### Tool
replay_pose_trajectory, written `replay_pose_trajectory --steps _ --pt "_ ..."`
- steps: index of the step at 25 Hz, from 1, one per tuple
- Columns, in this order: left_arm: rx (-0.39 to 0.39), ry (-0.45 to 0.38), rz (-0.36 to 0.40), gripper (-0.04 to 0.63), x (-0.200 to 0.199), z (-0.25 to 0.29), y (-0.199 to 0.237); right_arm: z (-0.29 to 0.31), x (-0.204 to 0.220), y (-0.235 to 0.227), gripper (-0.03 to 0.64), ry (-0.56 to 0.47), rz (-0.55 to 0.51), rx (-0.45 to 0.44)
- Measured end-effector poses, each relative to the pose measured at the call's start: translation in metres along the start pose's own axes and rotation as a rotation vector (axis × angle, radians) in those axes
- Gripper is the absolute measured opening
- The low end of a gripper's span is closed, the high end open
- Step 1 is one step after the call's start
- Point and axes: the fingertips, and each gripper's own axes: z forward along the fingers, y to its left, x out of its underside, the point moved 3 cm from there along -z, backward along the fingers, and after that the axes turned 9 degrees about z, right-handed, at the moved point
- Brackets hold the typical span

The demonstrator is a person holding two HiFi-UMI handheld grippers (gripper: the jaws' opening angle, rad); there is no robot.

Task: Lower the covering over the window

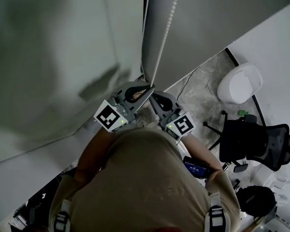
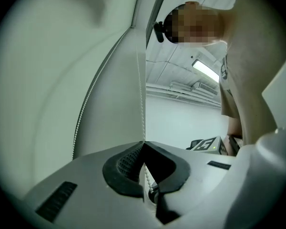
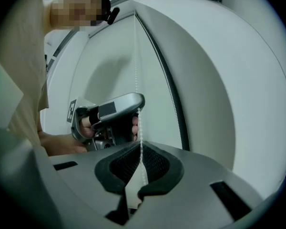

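A white bead chain (image 1: 164,37) hangs in two strands beside the grey window blind (image 1: 208,23). Both grippers meet at it just in front of the person's chest. My left gripper (image 1: 146,88) comes in from the left, and in the left gripper view its jaws are shut on one strand of the chain (image 2: 142,104). My right gripper (image 1: 153,95) sits just below and to the right of it. In the right gripper view its jaws pinch the chain (image 3: 137,70), with the left gripper (image 3: 115,112) a little higher on the same strand. The second strand (image 2: 81,123) hangs free at the left.
A pale wall (image 1: 48,57) fills the left. Far below on the floor are a black office chair (image 1: 253,141), a white rounded appliance (image 1: 240,83) and a thin cable (image 1: 188,83). A small screen device (image 1: 195,167) is on the person's right forearm.
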Motion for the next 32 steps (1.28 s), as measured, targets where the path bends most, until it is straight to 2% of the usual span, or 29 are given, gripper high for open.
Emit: replay_pose_trajectory --steps 2,5,10,13,15,17,18,20,21,23,26,27,28,29,32 --pt "-0.012 -0.011 -0.003 0.015 0.007 -0.007 0.007 -0.009 -0.016 -0.002 0.02 -0.076 0.001 0.015" --pt "-0.022 0.022 0.009 0.015 0.029 -0.014 0.019 -0.017 -0.05 -0.001 0.066 -0.174 -0.023 0.034" --pt "0.029 0.066 -0.01 0.015 0.063 -0.017 -0.006 0.006 -0.066 0.018 0.083 -0.119 -0.121 -0.054" --pt "0.037 0.08 -0.031 0.015 0.072 -0.011 -0.02 0.007 -0.066 0.022 0.081 -0.093 -0.19 -0.031" --pt "0.043 0.085 -0.04 0.015 0.077 -0.015 -0.021 0.012 -0.062 0.02 0.021 -0.079 -0.184 0.002" --pt "0.044 0.055 -0.076 0.015 0.076 -0.027 -0.015 0.021 -0.06 0.018 0.011 -0.08 -0.141 0.002" --pt "0.048 0.012 -0.112 0.017 0.073 -0.036 -0.008 0.024 -0.058 0.017 0.009 -0.086 -0.123 -0.002" --pt "0.04 -0.096 -0.193 0.25 0.065 -0.056 0.009 0.026 -0.052 0.009 0.009 -0.094 -0.093 -0.009" --pt "0.028 -0.125 -0.217 0.251 0.056 -0.06 0.017 0.025 -0.046 0.004 0.009 -0.084 -0.085 -0.008" --pt "0.03 -0.123 -0.198 0.25 0.03 -0.053 0.02 0.02 -0.031 -0.002 0.009 -0.037 -0.074 -0.001" --pt "0.064 -0.051 -0.095 0.247 -0.004 -0.018 0.008 0.014 -0.02 0.003 0.009 0.002 -0.054 -0.018" --pt "0.059 -0.024 -0.067 0.205 -0.008 -0.008 0.007 0.015 -0.02 0.007 0.009 0.002 -0.053 -0.025" --pt "0.049 -0.003 -0.049 0.074 -0.009 -0.003 0.008 0.017 -0.02 0.011 0.009 0.001 -0.052 -0.027" --pt "0.04 0.005 -0.041 0.026 -0.007 -0.001 0.011 0.02 -0.02 0.012 0.009 -0.001 -0.048 -0.024" --pt "0.006 -0.005 -0.021 0.017 0.0 -0.009 0.021 0.02 -0.02 0.008 0.009 -0.037 -0.054 -0.01"
